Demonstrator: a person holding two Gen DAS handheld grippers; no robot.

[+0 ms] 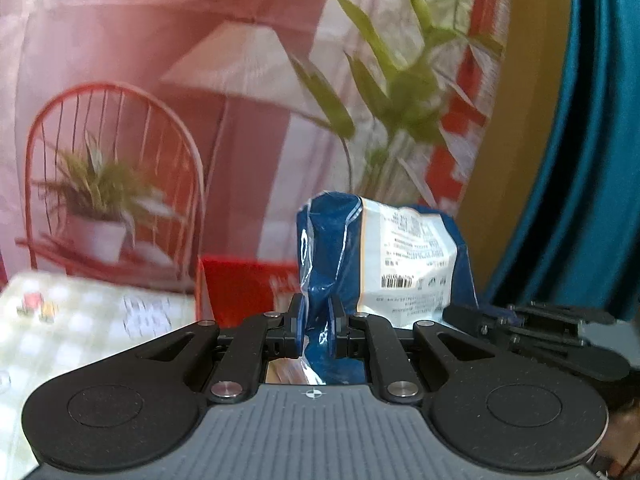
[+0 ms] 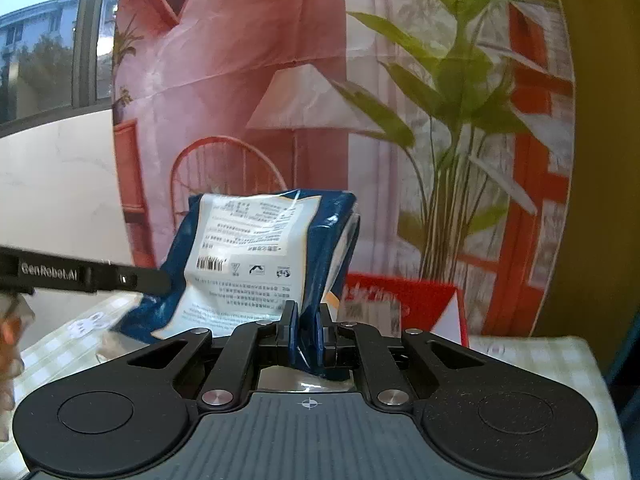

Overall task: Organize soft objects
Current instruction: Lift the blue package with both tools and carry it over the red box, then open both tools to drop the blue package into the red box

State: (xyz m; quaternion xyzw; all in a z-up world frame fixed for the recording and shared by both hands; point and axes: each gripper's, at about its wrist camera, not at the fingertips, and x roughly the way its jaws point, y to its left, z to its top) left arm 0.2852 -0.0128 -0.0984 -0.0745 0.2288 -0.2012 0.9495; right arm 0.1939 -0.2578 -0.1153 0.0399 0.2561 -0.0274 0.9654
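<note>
I see desk [image 2: 532, 356] under pale green-and-white checked cloth. Red box [image 2: 404, 300] stands at its far edge. Behind it hangs printed backdrop [image 2: 248, 60]: pink room, lamp, red wire chair, potted plants. Window [image 2: 48, 40] at far left shows building outside; teal curtain [image 1: 592, 160] at right. Blue-and-white packet [image 2: 256, 248] held up off desk, label side facing right camera. My left gripper [image 1: 316, 320] jaws clamped on one blue edge; my right gripper [image 2: 307, 330] jaws clamped on other edge.
</note>
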